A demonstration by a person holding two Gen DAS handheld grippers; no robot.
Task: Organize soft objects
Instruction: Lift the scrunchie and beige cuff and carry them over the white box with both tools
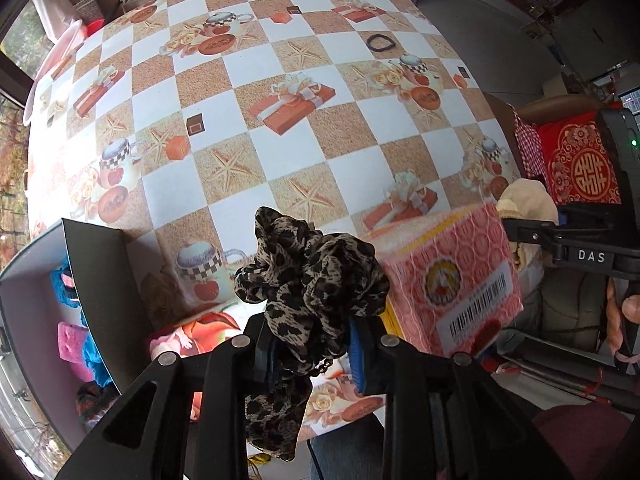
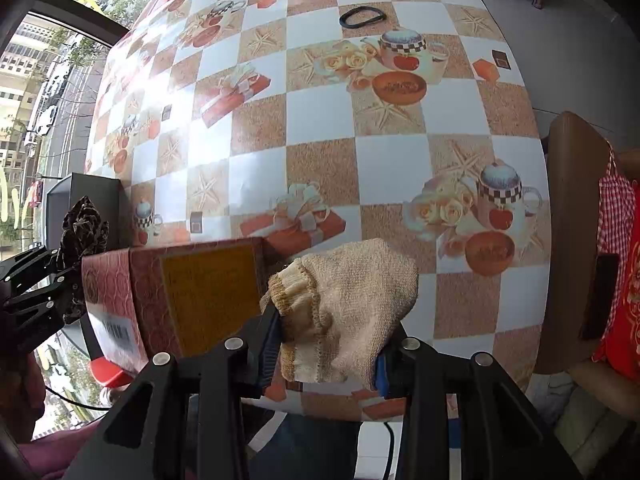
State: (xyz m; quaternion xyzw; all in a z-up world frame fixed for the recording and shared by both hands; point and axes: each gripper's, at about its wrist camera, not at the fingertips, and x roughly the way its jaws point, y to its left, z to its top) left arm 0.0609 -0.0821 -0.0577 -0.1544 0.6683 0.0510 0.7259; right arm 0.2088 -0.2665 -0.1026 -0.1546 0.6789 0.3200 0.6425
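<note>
Several soft pieces already lie in the dark bin [image 1: 24, 304] at the lower left of the left wrist view. The left gripper [image 1: 310, 346], bottom centre, is clamped narrow on a leopard-print scrunchie [image 1: 308, 280] hanging over the table edge. Further right, beyond the pink box [image 1: 452, 280], the right gripper [image 2: 326, 354] pinches a beige knitted glove [image 2: 352, 312]. Both pieces seem yet to be placed.

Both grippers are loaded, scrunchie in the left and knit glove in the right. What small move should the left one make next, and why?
Probably carry the left gripper sideways toward the dark open box at the table's left edge. It is shut on the leopard-print scrunchie, held clear of the tablecloth, and that box already holds other soft, bright items. The right gripper can wait, shut on the knit glove.
</note>
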